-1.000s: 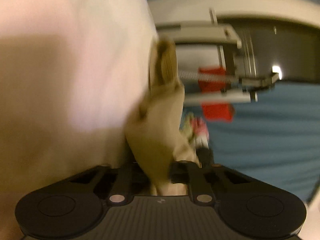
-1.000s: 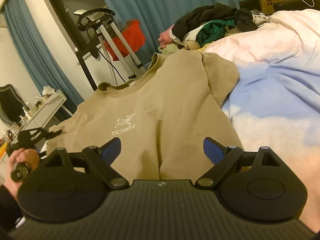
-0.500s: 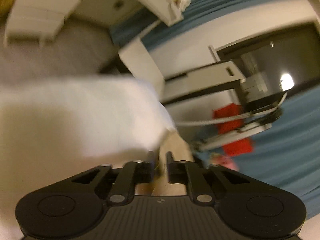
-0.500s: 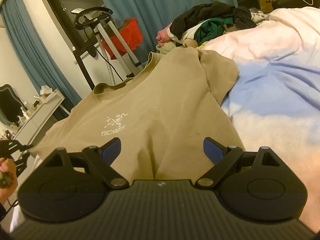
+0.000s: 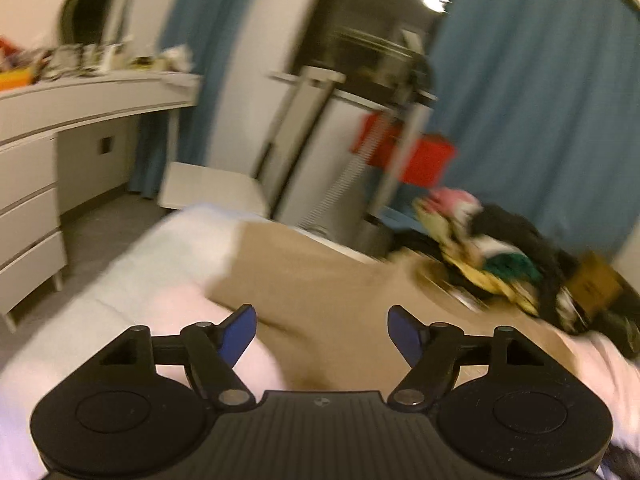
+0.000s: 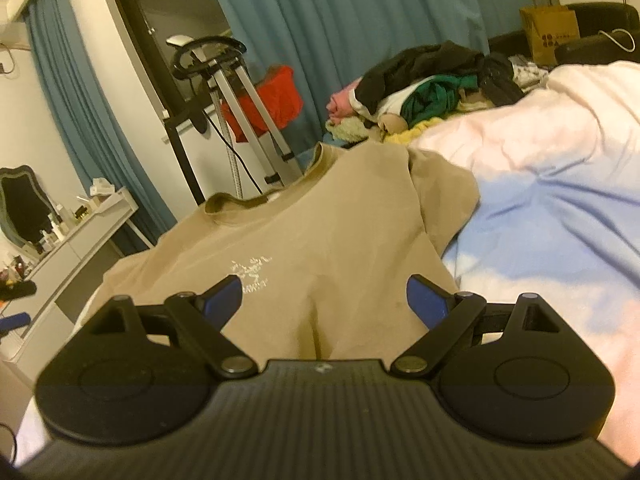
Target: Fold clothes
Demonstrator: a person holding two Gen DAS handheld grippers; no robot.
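Tan cotton tee (image 6: 320, 236), soft and creased, white chest print, spread flat on my bed's fluffy pink-and-blue duvet (image 6: 560, 208); my left tongs (image 5: 322, 330) and right tongs (image 6: 324, 300) both wide, empty, above it.

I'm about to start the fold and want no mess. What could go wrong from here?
1. The shirt has a ridge near the hem, between the open right tongs; folding now may set that crease.
2. Its far sleeve is bunched, so the fold may come out uneven.
3. The clothes pile sits close behind the collar; a pull that way might snag it.
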